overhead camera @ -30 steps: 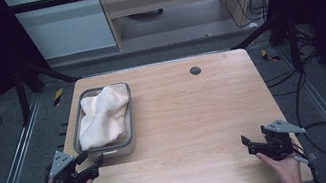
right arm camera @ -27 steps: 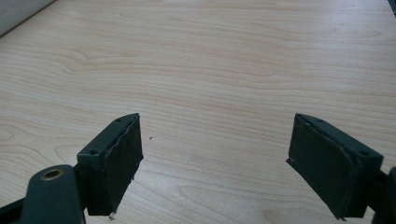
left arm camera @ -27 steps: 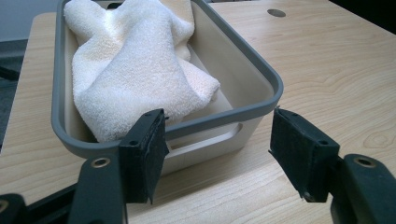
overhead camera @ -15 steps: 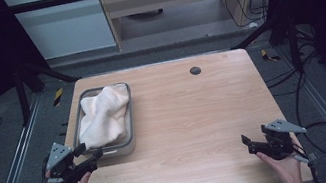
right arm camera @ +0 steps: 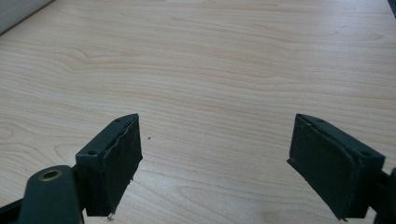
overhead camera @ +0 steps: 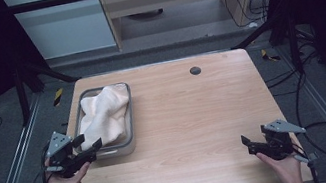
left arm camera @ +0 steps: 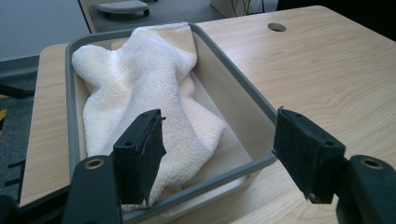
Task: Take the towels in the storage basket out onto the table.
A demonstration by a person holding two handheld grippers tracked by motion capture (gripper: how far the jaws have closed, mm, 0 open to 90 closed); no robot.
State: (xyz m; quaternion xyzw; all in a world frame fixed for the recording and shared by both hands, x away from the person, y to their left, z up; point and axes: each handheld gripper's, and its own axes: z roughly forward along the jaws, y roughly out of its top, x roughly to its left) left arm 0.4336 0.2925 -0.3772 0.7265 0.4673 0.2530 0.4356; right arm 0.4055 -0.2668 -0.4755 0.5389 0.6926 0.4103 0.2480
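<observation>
A grey-rimmed tray point(overhead camera: 128, 112) sits near the tabletop's point(overhead camera: 207, 124) left edge, holding a crumpled white towel point(overhead camera: 104, 114). The left hand-held gripper point(overhead camera: 88, 146) hovers at the tray's near end, jaws wide apart, empty. The right hand-held gripper point(overhead camera: 246, 141), also wide open and empty, is near the front right corner.

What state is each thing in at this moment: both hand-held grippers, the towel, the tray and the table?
Left hand-held gripper: open, empty, jaws poised at the tray's near end.
Right hand-held gripper: open, empty, above bare wood.
Towel: white, crumpled, lying inside the tray.
Tray: upright on the table, holding the towel.
Table: wooden, with a dark round hole near its far edge.
</observation>
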